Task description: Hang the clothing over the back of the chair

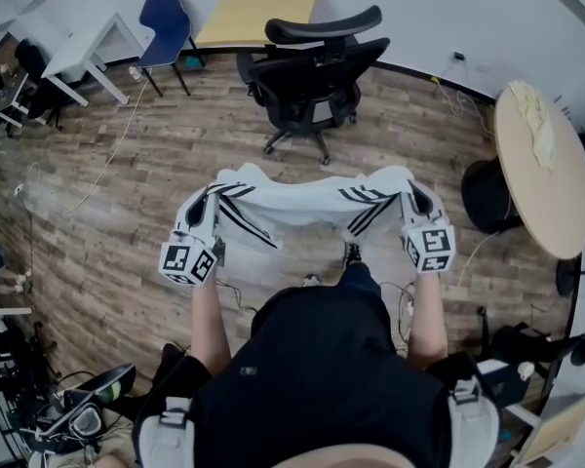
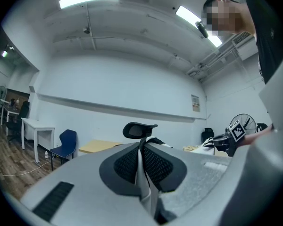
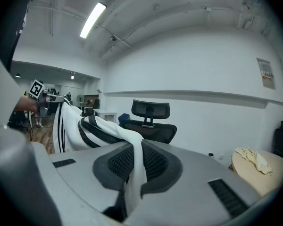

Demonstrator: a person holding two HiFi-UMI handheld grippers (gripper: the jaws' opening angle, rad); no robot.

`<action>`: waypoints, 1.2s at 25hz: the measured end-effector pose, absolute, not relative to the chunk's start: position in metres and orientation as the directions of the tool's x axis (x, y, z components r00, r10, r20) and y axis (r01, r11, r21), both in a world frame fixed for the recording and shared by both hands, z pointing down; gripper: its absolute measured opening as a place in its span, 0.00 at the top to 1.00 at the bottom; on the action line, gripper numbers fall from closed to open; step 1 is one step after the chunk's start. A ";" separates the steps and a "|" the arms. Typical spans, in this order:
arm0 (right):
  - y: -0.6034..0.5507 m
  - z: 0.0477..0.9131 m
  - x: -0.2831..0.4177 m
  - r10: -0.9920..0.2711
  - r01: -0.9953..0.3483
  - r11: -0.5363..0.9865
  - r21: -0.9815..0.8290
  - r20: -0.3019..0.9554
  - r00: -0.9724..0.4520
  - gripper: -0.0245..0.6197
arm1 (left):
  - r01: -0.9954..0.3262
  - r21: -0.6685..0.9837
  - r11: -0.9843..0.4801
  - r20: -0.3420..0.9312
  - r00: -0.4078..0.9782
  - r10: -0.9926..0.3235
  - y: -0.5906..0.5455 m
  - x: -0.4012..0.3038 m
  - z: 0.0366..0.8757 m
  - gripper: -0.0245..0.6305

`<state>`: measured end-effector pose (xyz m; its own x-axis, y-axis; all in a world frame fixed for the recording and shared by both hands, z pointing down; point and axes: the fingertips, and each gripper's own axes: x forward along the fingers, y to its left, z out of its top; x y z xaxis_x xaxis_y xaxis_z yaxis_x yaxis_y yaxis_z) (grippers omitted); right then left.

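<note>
Showing no readable text or numbers; printing on the wall poster [image 3: 266,73] appearing too small to decipher.

Blue chair [image 1: 168,22]: you had it on the wood floor [image 1: 107,222] by the far wall, between the white table [image 1: 88,49] and the yellow tabletop [image 1: 256,12].
Round table [image 1: 556,203]: stood at your right; a pale cloth [image 1: 536,115] lay near its far edge.
Cable [image 1: 107,159]: trailed across the floor at your left.

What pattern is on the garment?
The garment is white with black stripes, clearest in the head view.
</note>
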<state>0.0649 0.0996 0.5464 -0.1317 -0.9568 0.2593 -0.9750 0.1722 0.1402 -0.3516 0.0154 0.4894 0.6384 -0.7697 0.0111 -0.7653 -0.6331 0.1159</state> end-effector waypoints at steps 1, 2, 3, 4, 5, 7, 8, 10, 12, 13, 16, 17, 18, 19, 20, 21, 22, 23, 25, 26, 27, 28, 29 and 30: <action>0.097 0.547 0.065 -0.957 -0.975 0.172 0.140 0.260 -0.131 0.94 | -0.766 0.117 -0.632 0.010 0.637 -0.771 0.013 -0.352 0.490 0.96; 0.094 0.547 0.064 -0.957 -0.975 0.172 0.140 0.259 -0.131 0.94 | -0.767 0.119 -0.630 0.009 0.635 -0.772 0.011 -0.353 0.490 0.96; 0.092 0.547 0.064 -0.957 -0.975 0.172 0.140 0.258 -0.131 0.94 | -0.769 0.119 -0.628 0.009 0.633 -0.774 0.009 -0.353 0.491 0.96; 0.091 0.547 0.064 -0.957 -0.975 0.171 0.140 0.257 -0.131 0.94 | -0.770 0.119 -0.626 0.010 0.632 -0.775 0.008 -0.354 0.492 0.96; 0.089 0.547 0.064 -0.957 -0.975 0.171 0.140 0.260 -0.131 0.94 | -0.771 0.118 -0.626 0.011 0.631 -0.776 0.007 -0.354 0.492 0.96; 0.085 0.550 0.065 -0.952 -0.976 0.168 0.135 0.277 -0.126 0.94 | -0.773 0.117 -0.624 0.013 0.629 -0.777 0.003 -0.354 0.494 0.96; 0.083 0.551 0.066 -0.949 -0.977 0.166 0.132 0.289 -0.122 0.94 | -0.774 0.118 -0.622 0.016 0.628 -0.778 0.000 -0.353 0.495 0.96; 0.077 0.553 0.068 -0.949 -0.977 0.167 0.130 0.291 -0.123 0.94 | -0.777 0.117 -0.619 0.019 0.625 -0.781 -0.005 -0.352 0.496 0.96; 0.070 0.552 0.071 -0.952 -0.977 0.171 0.129 0.279 -0.130 0.94 | -0.779 0.118 -0.615 0.020 0.621 -0.783 -0.009 -0.350 0.495 0.96; 0.067 0.552 0.072 -0.953 -0.976 0.173 0.129 0.274 -0.133 0.94 | -0.780 0.119 -0.614 0.019 0.620 -0.784 -0.011 -0.349 0.495 0.96; 0.059 0.550 0.073 -0.952 -0.976 0.178 0.128 0.273 -0.138 0.94 | -0.783 0.122 -0.610 0.018 0.616 -0.787 -0.017 -0.347 0.494 0.96; 0.056 0.549 0.074 -0.953 -0.975 0.181 0.129 0.268 -0.141 0.94 | -0.784 0.123 -0.609 0.018 0.615 -0.788 -0.019 -0.347 0.494 0.96; 0.054 0.549 0.075 -0.953 -0.975 0.182 0.129 0.267 -0.142 0.94 | -0.785 0.123 -0.607 0.020 0.614 -0.789 -0.021 -0.346 0.494 0.96; 0.051 0.550 0.077 -0.952 -0.975 0.181 0.129 0.273 -0.140 0.94 | -0.786 0.125 -0.606 0.021 0.612 -0.790 -0.024 -0.344 0.494 0.96; 0.049 0.551 0.079 -0.949 -0.976 0.177 0.127 0.284 -0.135 0.94 | -0.787 0.126 -0.604 0.022 0.611 -0.791 -0.026 -0.342 0.495 0.96; 0.046 0.551 0.081 -0.947 -0.977 0.173 0.124 0.294 -0.131 0.94 | -0.787 0.127 -0.604 0.022 0.611 -0.791 -0.029 -0.340 0.496 0.96; 0.044 0.551 0.083 -0.946 -0.977 0.174 0.123 0.295 -0.131 0.94 | -0.787 0.128 -0.603 0.022 0.610 -0.792 -0.031 -0.338 0.497 0.96; 0.041 0.552 0.085 -0.948 -0.976 0.178 0.125 0.289 -0.136 0.94 | -0.788 0.129 -0.602 0.023 0.609 -0.793 -0.033 -0.336 0.498 0.96; 0.035 0.552 0.089 -0.949 -0.974 0.185 0.128 0.279 -0.144 0.94 | -0.789 0.131 -0.600 0.024 0.608 -0.794 -0.037 -0.332 0.498 0.96; 0.032 0.551 0.090 -0.949 -0.974 0.186 0.128 0.281 -0.144 0.94 | -0.790 0.132 -0.599 0.025 0.607 -0.794 -0.040 -0.330 0.497 0.96; 0.029 0.551 0.091 -0.948 -0.974 0.185 0.127 0.286 -0.143 0.94 | -0.790 0.133 -0.598 0.025 0.606 -0.795 -0.042 -0.329 0.496 0.96; 0.026 0.550 0.092 -0.947 -0.975 0.185 0.126 0.289 -0.142 0.94 | -0.791 0.132 -0.598 0.025 0.606 -0.795 -0.045 -0.329 0.496 0.96; 0.023 0.550 0.093 -0.947 -0.974 0.186 0.126 0.289 -0.144 0.94 | -0.792 0.132 -0.597 0.025 0.604 -0.796 -0.048 -0.328 0.496 0.96; 0.019 0.550 0.094 -0.946 -0.975 0.187 0.124 0.290 -0.144 0.94 | -0.793 0.131 -0.595 0.025 0.603 -0.797 -0.051 -0.326 0.497 0.96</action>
<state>0.0945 0.0192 0.5495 -0.1441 -0.9460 0.2904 -0.9745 0.1866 0.1243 -0.3264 -0.0507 0.4967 0.6029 -0.7974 0.0251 -0.7928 -0.5953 0.1307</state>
